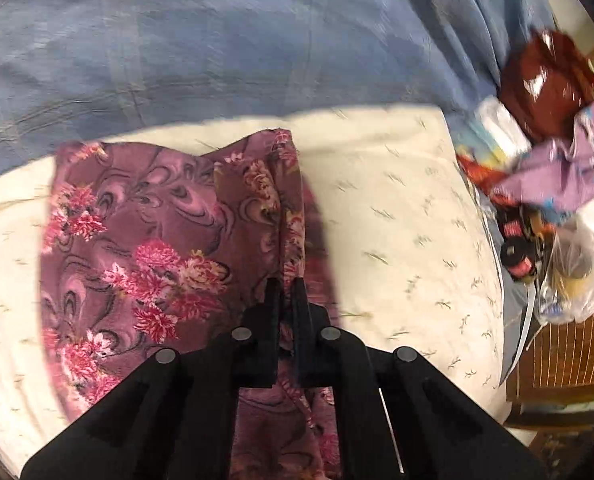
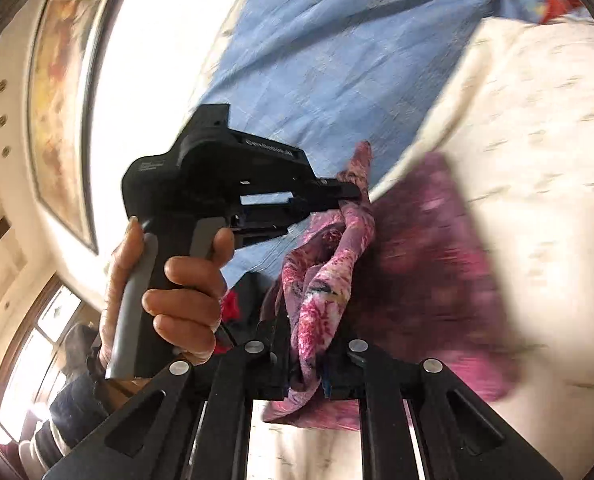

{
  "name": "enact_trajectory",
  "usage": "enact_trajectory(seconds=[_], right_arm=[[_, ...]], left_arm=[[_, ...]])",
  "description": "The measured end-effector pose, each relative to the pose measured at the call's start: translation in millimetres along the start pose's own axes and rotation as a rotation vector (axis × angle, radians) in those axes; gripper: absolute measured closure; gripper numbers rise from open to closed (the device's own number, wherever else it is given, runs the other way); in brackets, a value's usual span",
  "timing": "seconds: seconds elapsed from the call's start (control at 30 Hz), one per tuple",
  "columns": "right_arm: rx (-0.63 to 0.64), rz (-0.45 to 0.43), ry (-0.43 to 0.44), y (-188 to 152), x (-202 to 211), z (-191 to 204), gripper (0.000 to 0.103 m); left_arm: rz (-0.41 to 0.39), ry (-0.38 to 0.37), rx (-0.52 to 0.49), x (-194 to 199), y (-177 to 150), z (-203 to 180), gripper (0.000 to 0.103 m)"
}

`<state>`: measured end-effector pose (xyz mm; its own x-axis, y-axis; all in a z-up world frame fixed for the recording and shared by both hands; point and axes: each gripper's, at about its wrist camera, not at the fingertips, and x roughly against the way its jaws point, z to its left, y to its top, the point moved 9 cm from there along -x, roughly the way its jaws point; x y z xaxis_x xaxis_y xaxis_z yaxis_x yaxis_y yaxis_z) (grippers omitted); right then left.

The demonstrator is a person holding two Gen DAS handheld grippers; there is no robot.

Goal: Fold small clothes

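Here, floral garment [image 1: 145, 240] pinched in left tool [image 1: 285, 286]

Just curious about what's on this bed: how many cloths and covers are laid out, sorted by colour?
Purple flowered cloth: 1, pinched by both the left gripper and the right gripper
Blue sheet: 1
Cream cover: 1
Total: 3, leaving out the blurred jumble of bags at the bed's edge.
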<state>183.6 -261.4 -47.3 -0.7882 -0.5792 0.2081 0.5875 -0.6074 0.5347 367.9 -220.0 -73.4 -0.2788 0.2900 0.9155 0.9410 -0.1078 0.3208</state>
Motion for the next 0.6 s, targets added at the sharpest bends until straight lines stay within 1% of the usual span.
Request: enact_trajectory(seconds=[0.07, 0.1, 0.13, 0.17, 0.2, 0.23, 0.27, 0.3, 0.33, 0.37, 0.4, 0.43, 0.47, 0.5, 0.53, 0.57, 0.6], right_arm=[[-0.036, 0.003, -0.048, 0, 11, -22, 0.093], [-0.056, 0.020, -0.068, -3, 10, -32, 0.093], [-0.080, 0.039, -0.091, -8, 9, -43, 0.093], [-0.097, 0.060, -0.109, -13, 6, -52, 0.092], [-0.108, 0.088, -0.124, -17, 4, -57, 0.090], [-0.121, 0.104, -0.149, -20, 2, -63, 0.087], [-0.129, 0.105, -0.147, -20, 3, -63, 0.086], [-0.116, 0.093, -0.162, -16, 8, -61, 0.084], [-0.091, 0.067, -0.188, -10, 15, -59, 0.079], [-0.052, 0.020, -0.213, 1, 24, -53, 0.075], [-0.014, -0.028, -0.231, 13, 33, -47, 0.072], [0.024, -0.075, -0.242, 28, 38, -39, 0.067], [0.057, -0.091, -0.235, 42, 37, -31, 0.062], [0.080, -0.074, -0.218, 54, 29, -25, 0.059], [0.092, -0.025, -0.194, 64, 13, -20, 0.055], [0.082, 0.030, -0.162, 74, -9, -17, 0.055], [0.072, 0.066, -0.145, 80, -25, -18, 0.055]], left_arm=[[0.053, -0.040, 0.022, -23, -8, -9, 0.100], [0.080, -0.046, 0.047, -33, -12, -8, 0.100], [0.087, -0.052, 0.060, -40, -11, -7, 0.100], [0.081, -0.065, 0.071, -41, -12, -6, 0.100], [0.071, -0.094, 0.088, -32, -13, -3, 0.100], [0.059, -0.135, 0.112, -20, -13, 2, 0.100], [0.043, -0.170, 0.125, -9, -13, 5, 0.097], [0.013, -0.203, 0.127, 8, -11, 12, 0.087], [-0.038, -0.216, 0.123, 27, -10, 24, 0.077], [-0.104, -0.204, 0.126, 50, -7, 43, 0.048], [-0.166, -0.175, 0.138, 64, -4, 62, 0.023], [-0.215, -0.141, 0.151, 76, -2, 80, 0.019], [-0.248, -0.113, 0.165, 86, -1, 98, 0.019], [-0.257, -0.101, 0.186, 90, -1, 115, 0.019], [-0.241, -0.116, 0.231, 87, -2, 133, 0.019], [-0.227, -0.138, 0.273, 80, -3, 142, 0.019], [-0.209, -0.168, 0.323, 74, -7, 152, 0.019]])
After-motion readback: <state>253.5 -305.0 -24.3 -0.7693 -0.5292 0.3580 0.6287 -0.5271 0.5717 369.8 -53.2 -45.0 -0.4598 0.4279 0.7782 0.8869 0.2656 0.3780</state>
